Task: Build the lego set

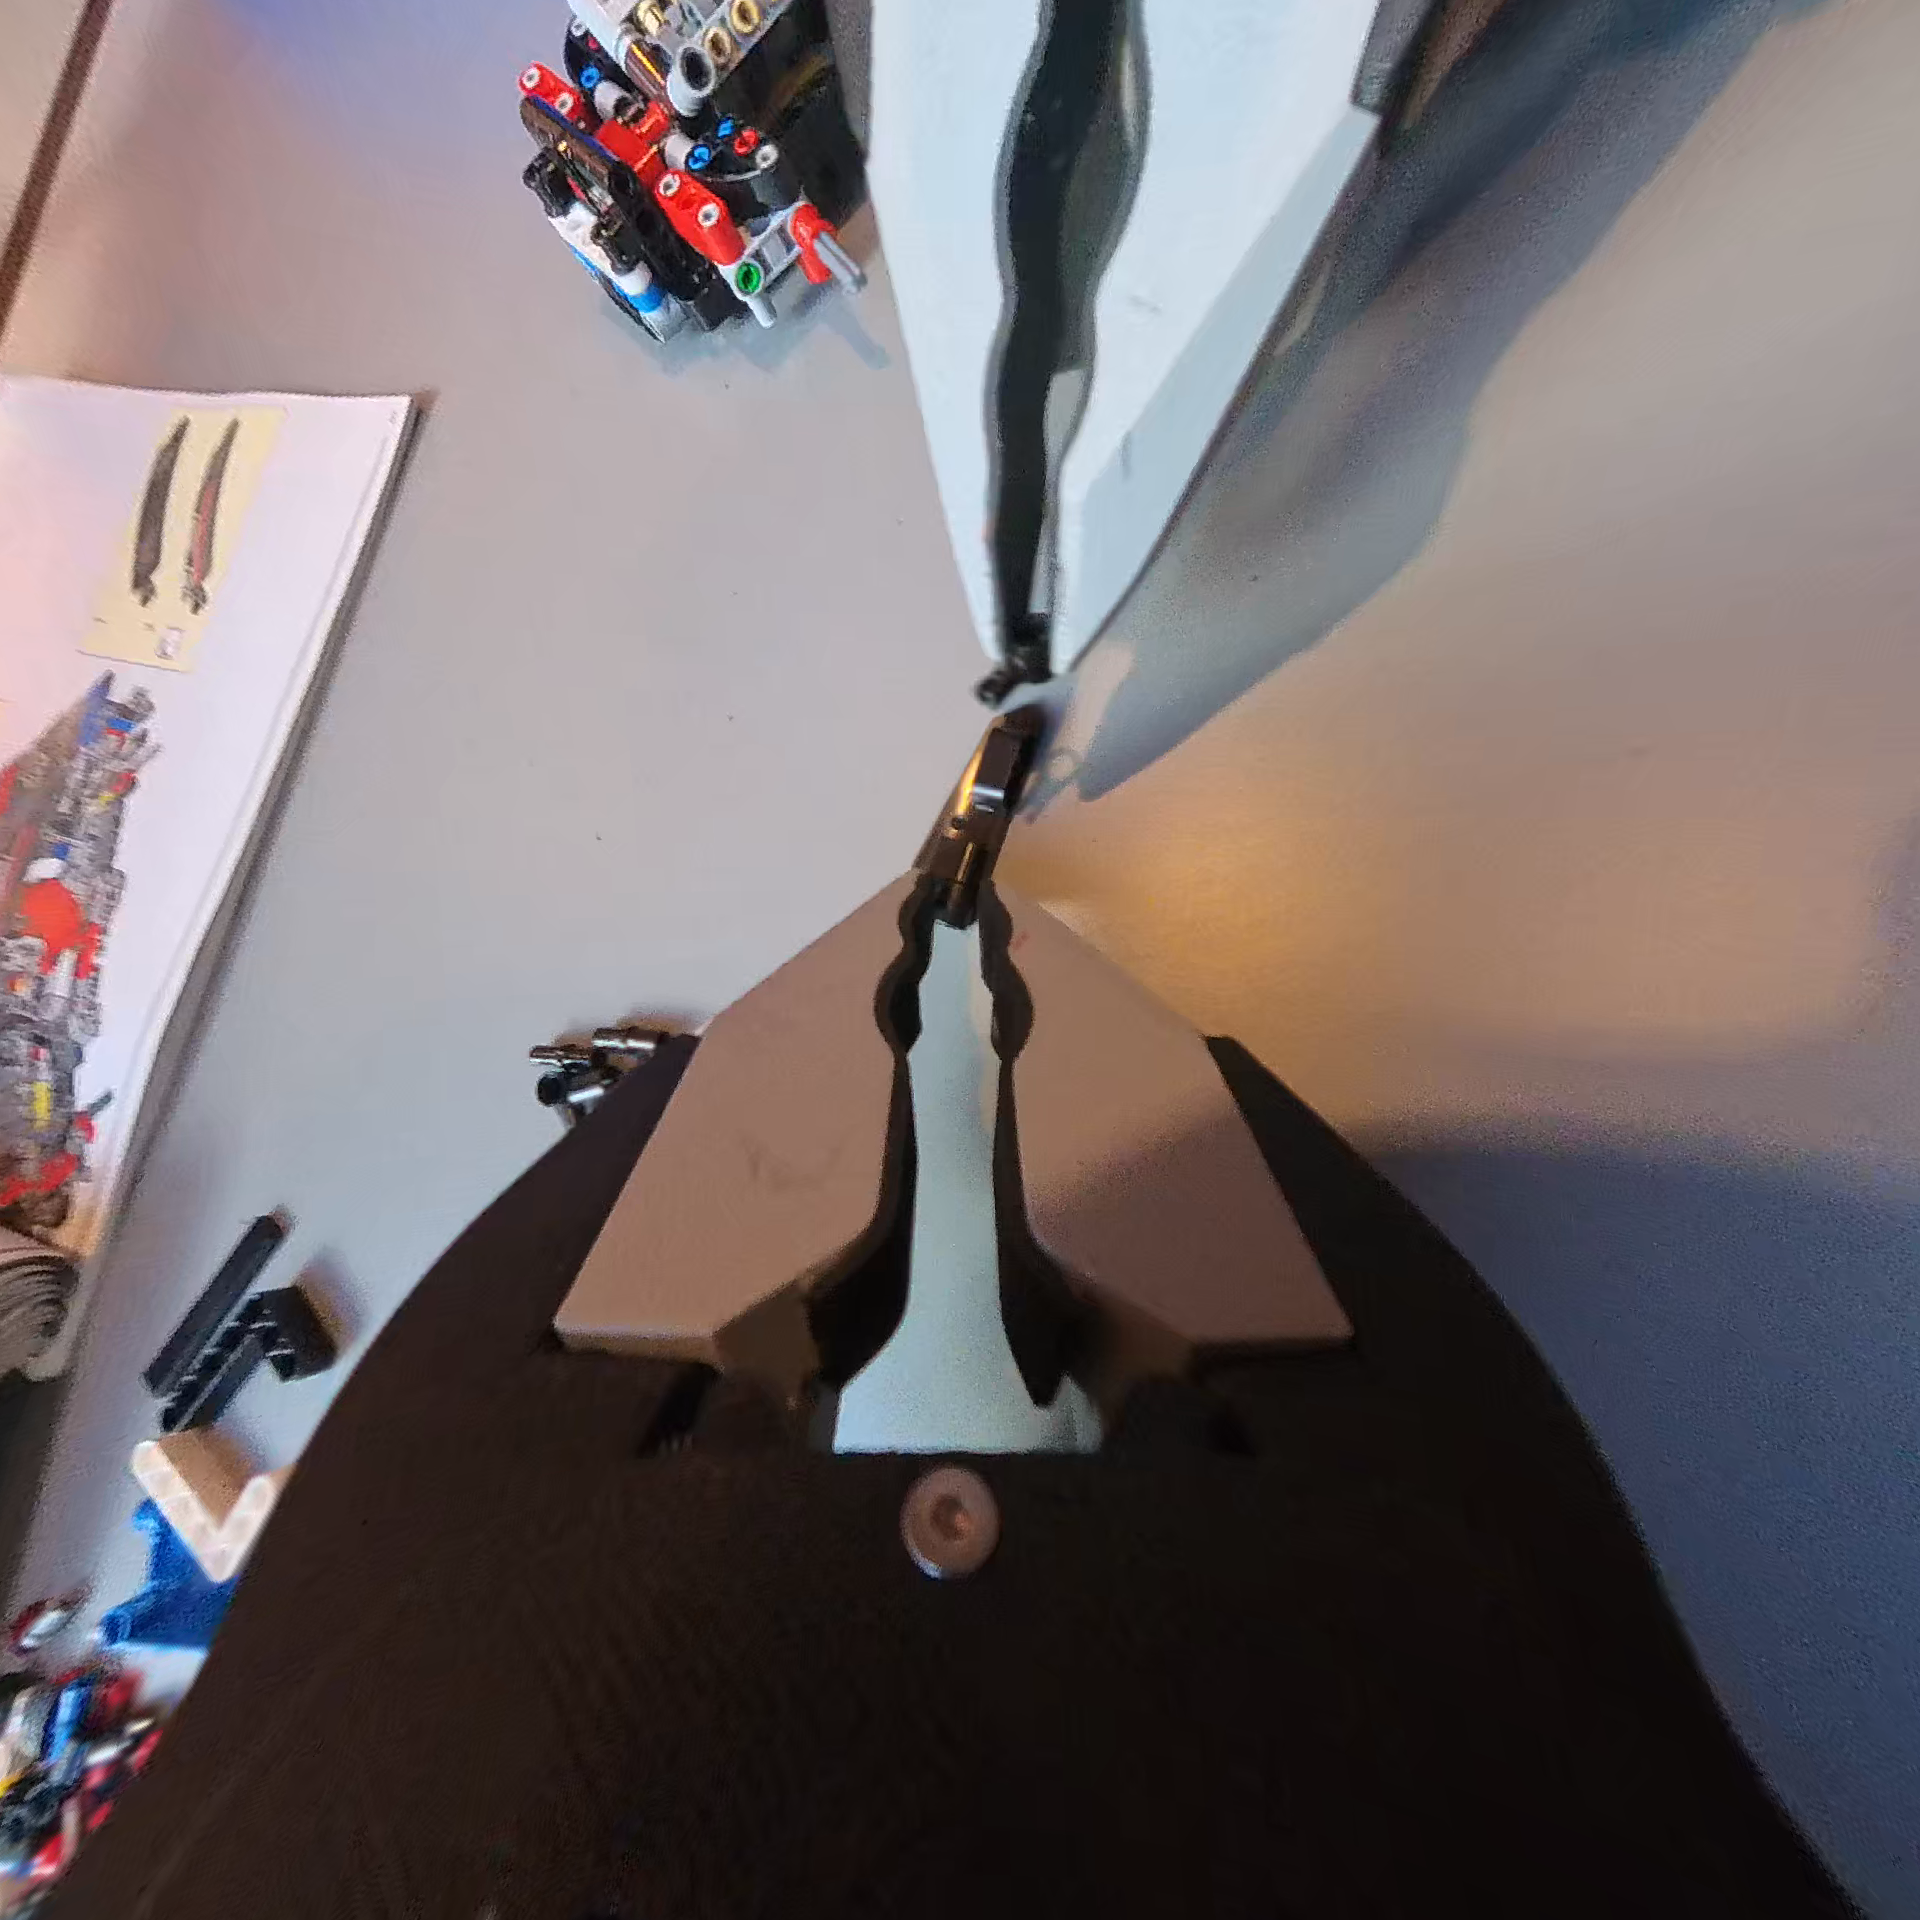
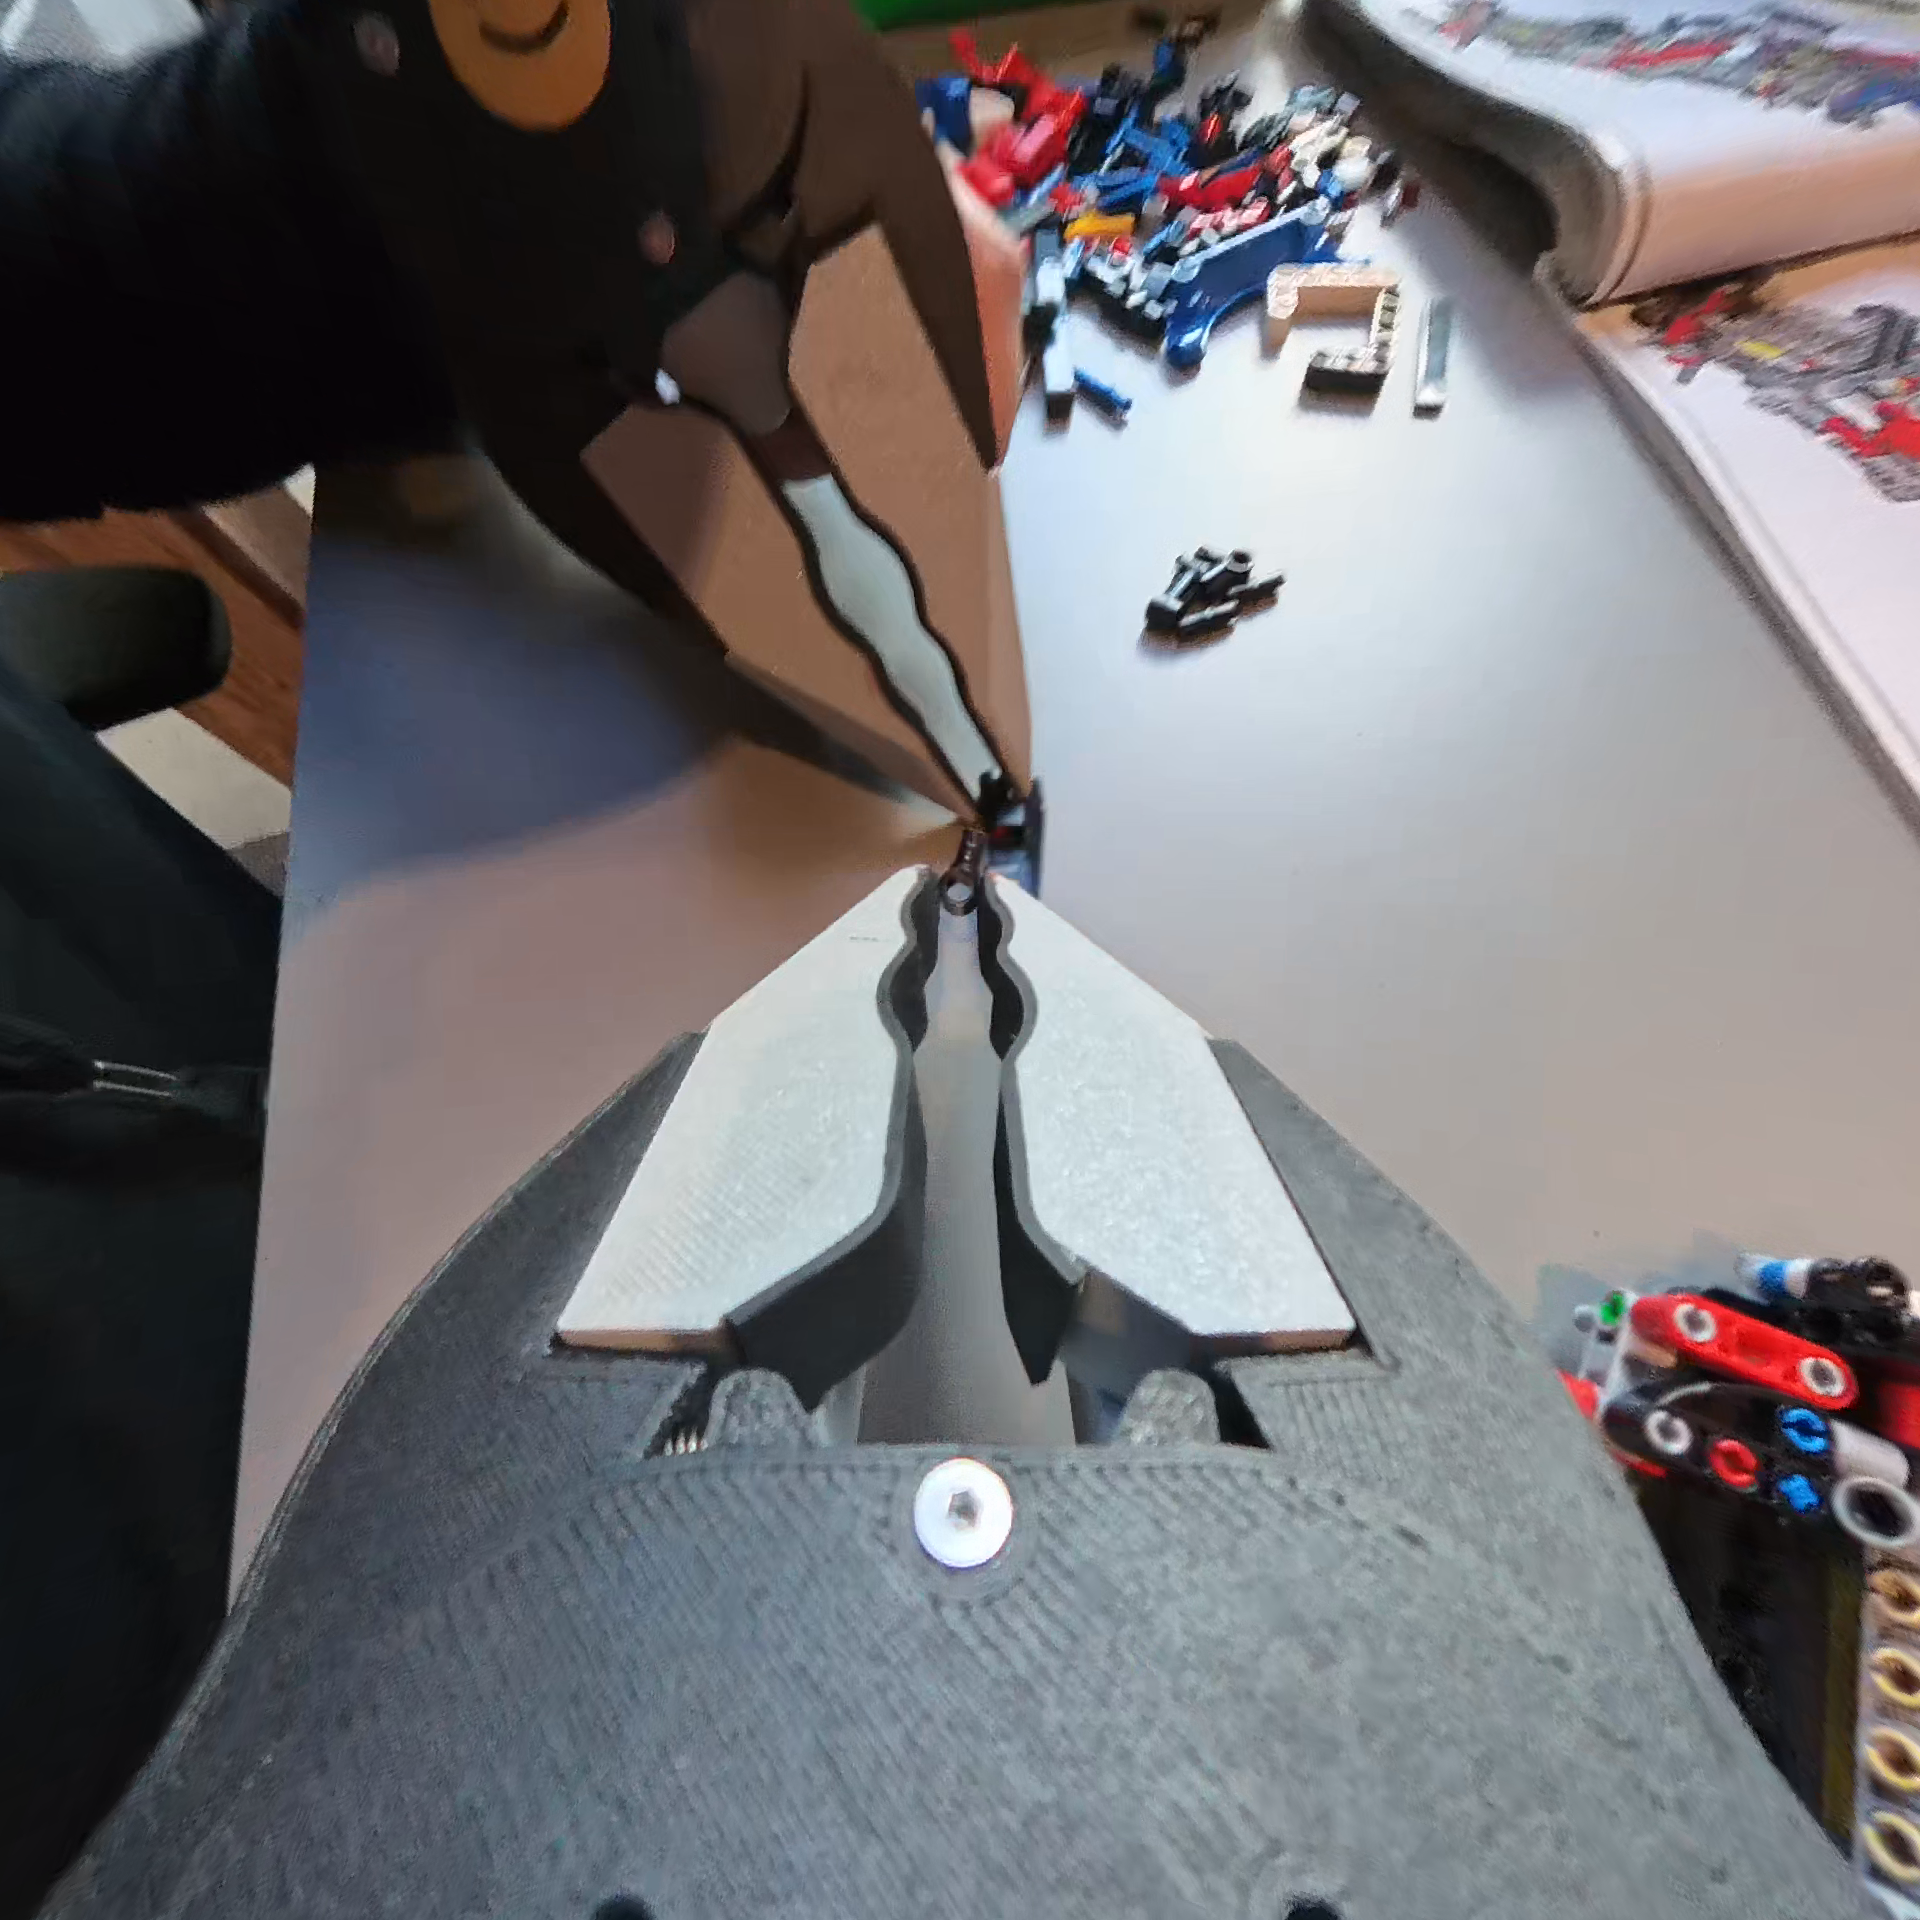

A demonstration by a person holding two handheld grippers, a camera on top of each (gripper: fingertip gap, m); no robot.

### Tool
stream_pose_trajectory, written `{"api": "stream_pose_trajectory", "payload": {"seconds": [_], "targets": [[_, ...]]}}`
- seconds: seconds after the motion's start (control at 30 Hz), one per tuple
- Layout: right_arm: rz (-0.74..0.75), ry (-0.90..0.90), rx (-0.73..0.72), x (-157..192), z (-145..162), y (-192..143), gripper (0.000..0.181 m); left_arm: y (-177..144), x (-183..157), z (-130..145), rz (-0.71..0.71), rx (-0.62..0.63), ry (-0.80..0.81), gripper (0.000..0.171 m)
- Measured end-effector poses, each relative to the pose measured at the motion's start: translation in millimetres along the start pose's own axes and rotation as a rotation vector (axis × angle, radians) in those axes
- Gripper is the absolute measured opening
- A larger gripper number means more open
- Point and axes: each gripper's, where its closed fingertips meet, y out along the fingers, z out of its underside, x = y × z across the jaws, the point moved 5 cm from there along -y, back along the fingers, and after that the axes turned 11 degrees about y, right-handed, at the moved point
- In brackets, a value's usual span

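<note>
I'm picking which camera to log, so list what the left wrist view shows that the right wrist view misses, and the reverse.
Left wrist view only: the small picture of two long parts at the top of the instruction page, and the black beam with a side bracket near the bottom left.

Right wrist view only: the person's dark sleeve and the full spread of the loose brick pile.

Both: left gripper and right gripper meeting tip to tip, each pinching a small black piece, plus the part-built model.

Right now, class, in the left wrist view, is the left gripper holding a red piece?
No: the left gripper pinches a small black plastic piece at its fingertips.
</note>
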Motion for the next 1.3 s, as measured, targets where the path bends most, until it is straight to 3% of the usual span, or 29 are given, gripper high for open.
{"api": "stream_pose_trajectory", "payload": {"seconds": [0.23, 0.37, 0.77, 0.83, 1.03, 1.3], "targets": [[-0.013, 0.08, -0.122, -13.7, -14.0, -7.2, 0.004, -4.3, 6.7, 2.3, 0.038, -0.02, -0.113, 0.016], [-0.039, 0.144, -0.185, -18.8, -19.9, -12.6, 0.004, -15.8, 22.9, -1.5, -0.097, -0.06, -0.065, 0.014], [-0.4, 0.54, -0.419, -16.1, -42.6, -20.3, 0.003, -33.8, 19.6, -49.4, -0.317, -0.372, 0.065, 0.023], [-0.447, 0.575, -0.42, -13.8, -42.2, -19.4, 0.003, -33.0, 23.4, -49.4, -0.401, -0.342, 0.088, 0.022], [-0.481, 0.635, -0.405, -12.3, -40.5, -10.3, 0.003, -33.1, 23.5, -50.2, -0.424, -0.336, 0.098, 0.021], [-0.49, 0.646, -0.352, -10.5, -35.1, -0.8, 0.003, -32.0, 23.2, -45.5, -0.357, -0.315, 0.081, 0.014]]}}
